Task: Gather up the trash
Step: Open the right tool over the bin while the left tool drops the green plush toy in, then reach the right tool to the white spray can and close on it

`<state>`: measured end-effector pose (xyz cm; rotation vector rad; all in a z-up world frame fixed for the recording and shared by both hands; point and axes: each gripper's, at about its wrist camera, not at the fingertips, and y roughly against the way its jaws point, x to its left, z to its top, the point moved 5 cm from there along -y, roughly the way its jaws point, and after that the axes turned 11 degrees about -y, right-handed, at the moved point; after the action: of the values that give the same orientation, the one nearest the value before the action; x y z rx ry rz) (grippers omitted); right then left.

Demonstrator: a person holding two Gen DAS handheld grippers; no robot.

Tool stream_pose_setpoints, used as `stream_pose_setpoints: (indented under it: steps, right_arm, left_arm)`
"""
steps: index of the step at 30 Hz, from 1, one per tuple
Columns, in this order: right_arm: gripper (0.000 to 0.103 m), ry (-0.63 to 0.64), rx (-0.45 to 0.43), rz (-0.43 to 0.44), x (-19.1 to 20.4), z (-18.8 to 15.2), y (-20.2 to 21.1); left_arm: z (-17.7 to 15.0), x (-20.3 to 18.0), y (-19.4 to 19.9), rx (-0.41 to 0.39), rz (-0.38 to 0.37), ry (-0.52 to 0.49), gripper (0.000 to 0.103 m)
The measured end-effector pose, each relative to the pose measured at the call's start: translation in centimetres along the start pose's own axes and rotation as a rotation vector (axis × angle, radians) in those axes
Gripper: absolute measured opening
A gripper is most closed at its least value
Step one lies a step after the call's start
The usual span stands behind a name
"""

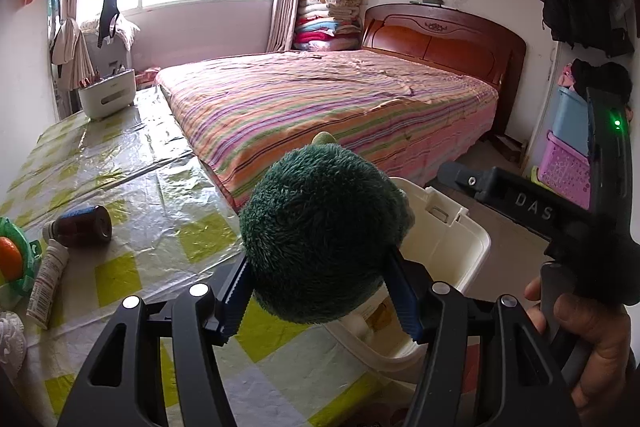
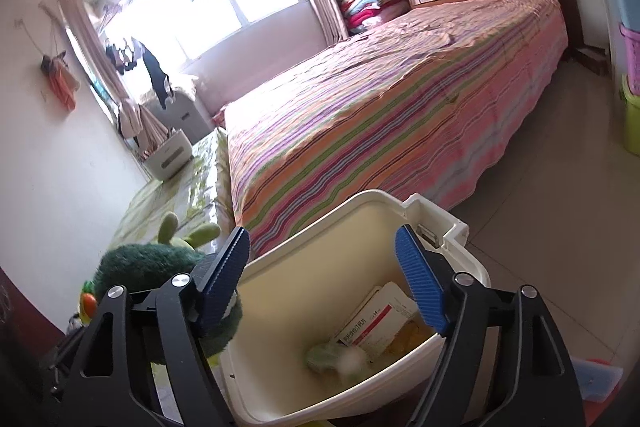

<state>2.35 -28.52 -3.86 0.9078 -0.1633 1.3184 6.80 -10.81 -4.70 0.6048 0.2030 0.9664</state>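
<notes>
My left gripper point(image 1: 320, 291) is shut on a dark green plush toy point(image 1: 320, 231), its blue pads pressing into both sides. The toy hangs over the table edge, beside a cream-white bin point(image 1: 476, 247). In the right wrist view my right gripper point(image 2: 322, 283) stands open above the bin point(image 2: 360, 197) with nothing between its pads. Inside the bin lie a red-and-white medicine box point(image 2: 376, 323) and a blurred green-and-white scrap point(image 2: 340, 359). The plush toy point(image 2: 144, 267) shows at the left there. A hand holds the right gripper point(image 1: 452, 173) at the right of the left wrist view.
The table point(image 1: 140, 187) has a yellow-checked plastic cover. On it lie a brown bottle point(image 1: 80, 227), a white tube point(image 1: 48, 283), a green-and-orange toy point(image 1: 12, 259) and a white caddy point(image 1: 106, 95). A striped bed point(image 1: 320, 107) runs alongside. Plastic baskets point(image 1: 568, 179) stand by the right wall.
</notes>
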Motion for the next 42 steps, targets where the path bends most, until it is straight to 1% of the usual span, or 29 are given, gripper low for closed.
stream_pose_setpoints:
  steps: [4, 9, 15, 16, 20, 21, 24, 25, 26, 29, 35, 42]
  right_arm:
    - [0.077, -0.022, -0.022, 0.008, -0.4, 0.3, 0.5]
    - [0.077, -0.043, -0.027, 0.018, -0.7, 0.4, 0.7]
    - [0.077, -0.049, -0.026, 0.023, -0.8, 0.3, 0.8]
    - [0.077, -0.049, -0.025, 0.024, -0.8, 0.3, 0.8]
    - [0.080, -0.053, -0.031, 0.019, -1.0, 0.4, 0.8]
    - [0.080, -0.059, -0.036, 0.019, -1.1, 0.4, 0.9]
    - [0.083, -0.075, -0.049, 0.011, -1.4, 0.6, 1.1]
    - [0.083, -0.080, -0.049, 0.012, -1.4, 0.6, 1.1]
    - [0.083, -0.084, -0.047, 0.013, -1.4, 0.5, 1.1]
    - [0.085, -0.085, -0.046, 0.015, -1.3, 0.5, 0.9]
    - [0.088, -0.070, -0.067, 0.045, -0.3, 0.5, 1.2]
    - [0.089, -0.008, -0.053, 0.076, 2.3, -0.5, 0.7]
  left_arm:
    - [0.1, -0.4, -0.5, 0.013, -0.015, 0.008, 0.059]
    - [0.3, -0.9, -1.4, 0.028, -0.025, 0.019, 0.059]
    - [0.4, -2.0, -2.4, 0.045, -0.034, 0.002, 0.063]
    - [0.4, -2.2, -2.5, 0.047, -0.034, -0.003, 0.065]
    - [0.2, -2.8, -2.9, 0.058, -0.033, -0.009, 0.067]
    - [0.2, -2.8, -3.0, 0.062, -0.025, -0.011, 0.067]
    - [0.3, -2.9, -2.7, 0.042, 0.010, -0.030, 0.067]
    - [0.4, -2.8, -2.5, 0.036, 0.024, -0.033, 0.068]
    - [0.4, -2.8, -2.4, 0.037, 0.031, -0.034, 0.072]
    - [0.3, -2.9, -2.2, 0.037, 0.044, -0.044, 0.075]
    - [0.1, -2.4, -1.6, 0.026, 0.083, -0.081, 0.077]
    - [-0.1, 0.1, 0.0, 0.009, 0.157, -0.091, 0.077]
